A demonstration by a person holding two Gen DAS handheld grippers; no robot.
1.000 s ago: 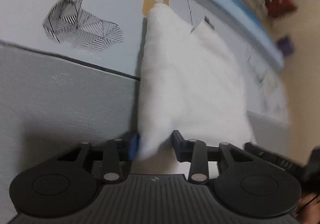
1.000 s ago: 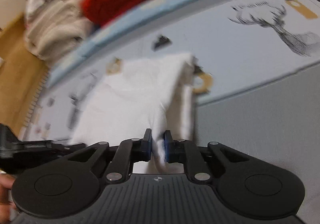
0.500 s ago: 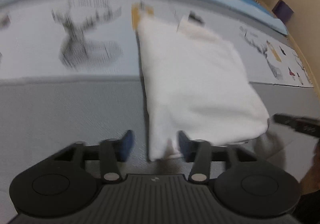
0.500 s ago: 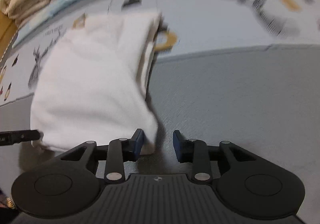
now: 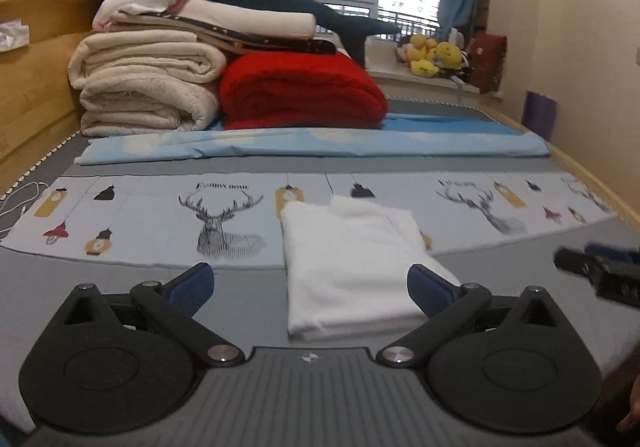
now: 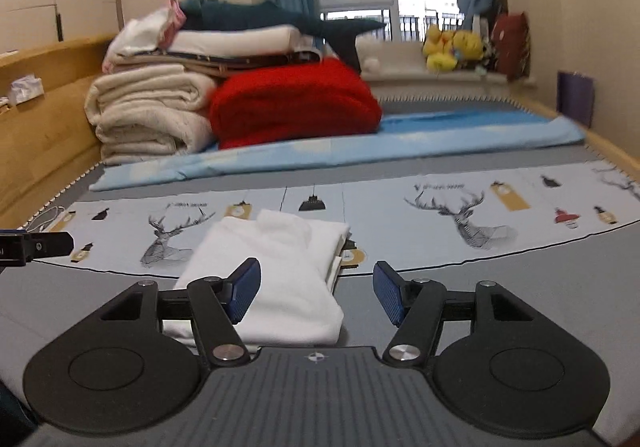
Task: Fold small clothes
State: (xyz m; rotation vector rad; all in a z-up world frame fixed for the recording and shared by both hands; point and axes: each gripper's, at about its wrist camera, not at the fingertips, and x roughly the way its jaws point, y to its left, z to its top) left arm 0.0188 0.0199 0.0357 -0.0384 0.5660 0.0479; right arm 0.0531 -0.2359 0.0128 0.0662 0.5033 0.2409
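A small white garment point(image 5: 352, 259) lies folded into a flat rectangle on the bed, partly on the deer-print sheet point(image 5: 160, 215) and partly on the grey cover. It also shows in the right wrist view point(image 6: 276, 271). My left gripper point(image 5: 312, 287) is wide open and empty, raised just in front of the garment's near edge. My right gripper point(image 6: 316, 293) is wide open and empty, near the garment's near right corner. The right gripper's tip shows at the right edge of the left wrist view point(image 5: 596, 267); the left gripper's tip shows in the right wrist view point(image 6: 32, 247).
A red folded blanket point(image 5: 300, 91) and a stack of cream quilts point(image 5: 148, 87) sit at the back of the bed on a light blue sheet point(image 5: 320, 143). A wooden bed frame point(image 5: 32, 87) runs along the left. Plush toys point(image 5: 432, 55) sit on the windowsill.
Both grippers let go of the white garment, opened wide and pulled back and up. The garment now lies flat and folded on the bed.
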